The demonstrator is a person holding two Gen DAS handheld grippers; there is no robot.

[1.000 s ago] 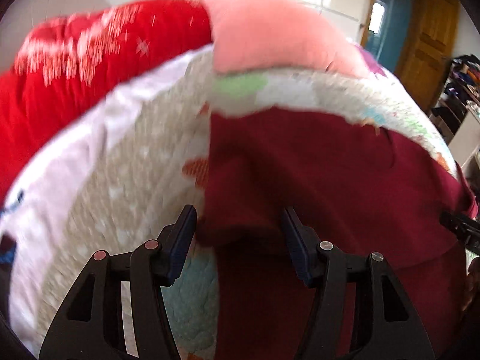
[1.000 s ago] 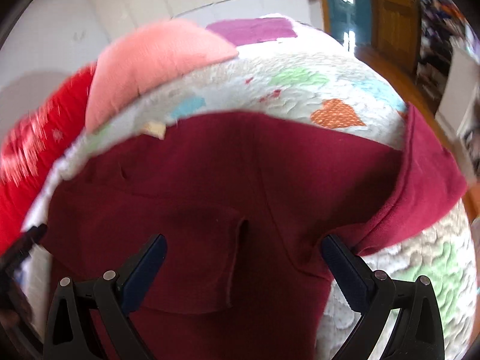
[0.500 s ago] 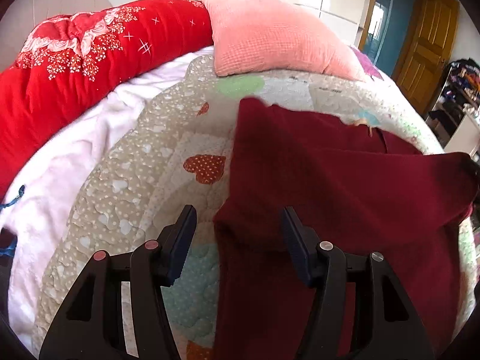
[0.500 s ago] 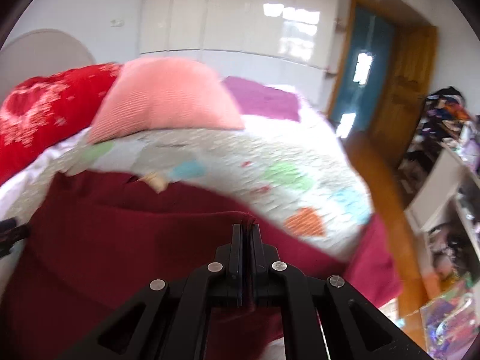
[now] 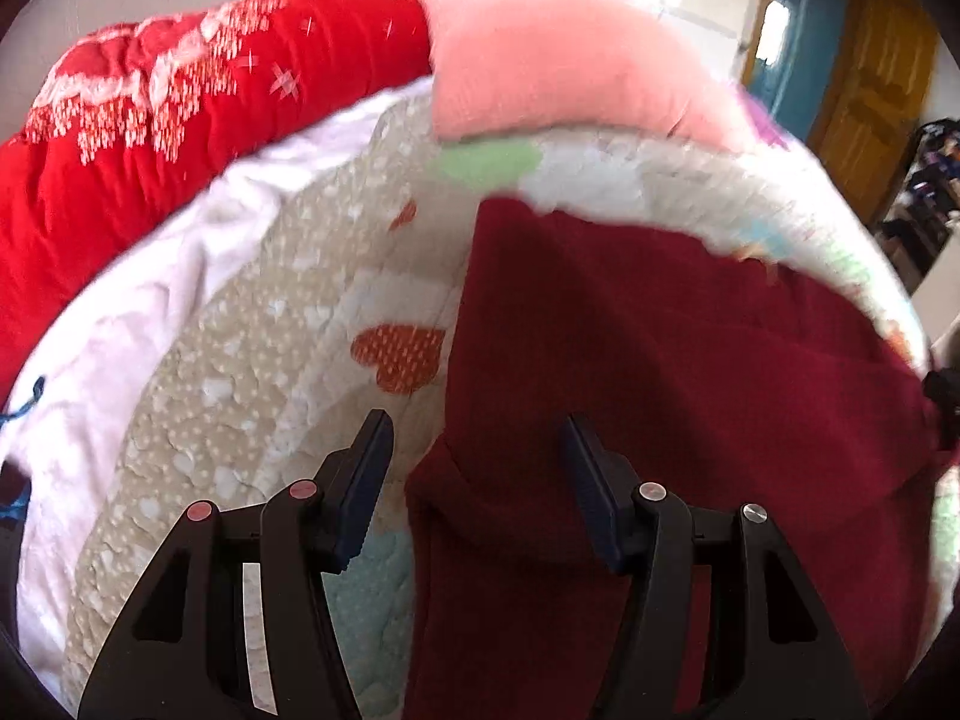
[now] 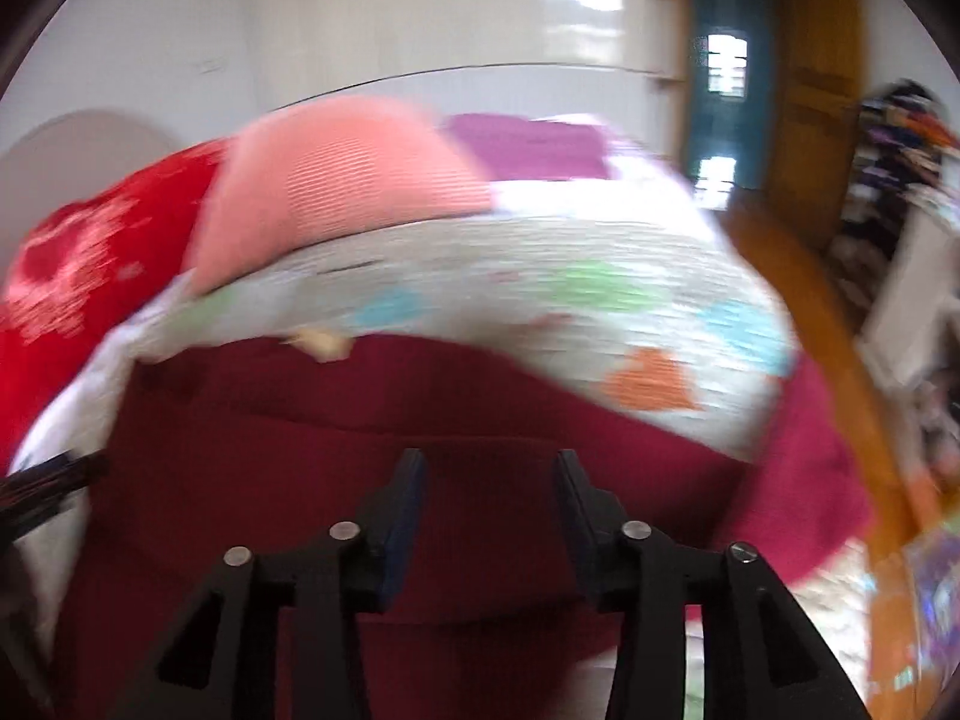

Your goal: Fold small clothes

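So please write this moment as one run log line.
garment: dark red garment on quilt | left gripper: open | right gripper: opening, empty

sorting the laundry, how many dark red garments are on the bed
1. The dark red garment lies spread on the heart-patterned quilt, in front of the pink pillow. More could sit outside the views.

Heart-patterned quilt (image 5: 252,420), red embroidered duvet (image 5: 150,138), pink pillow (image 5: 558,66), wooden door (image 6: 822,90)
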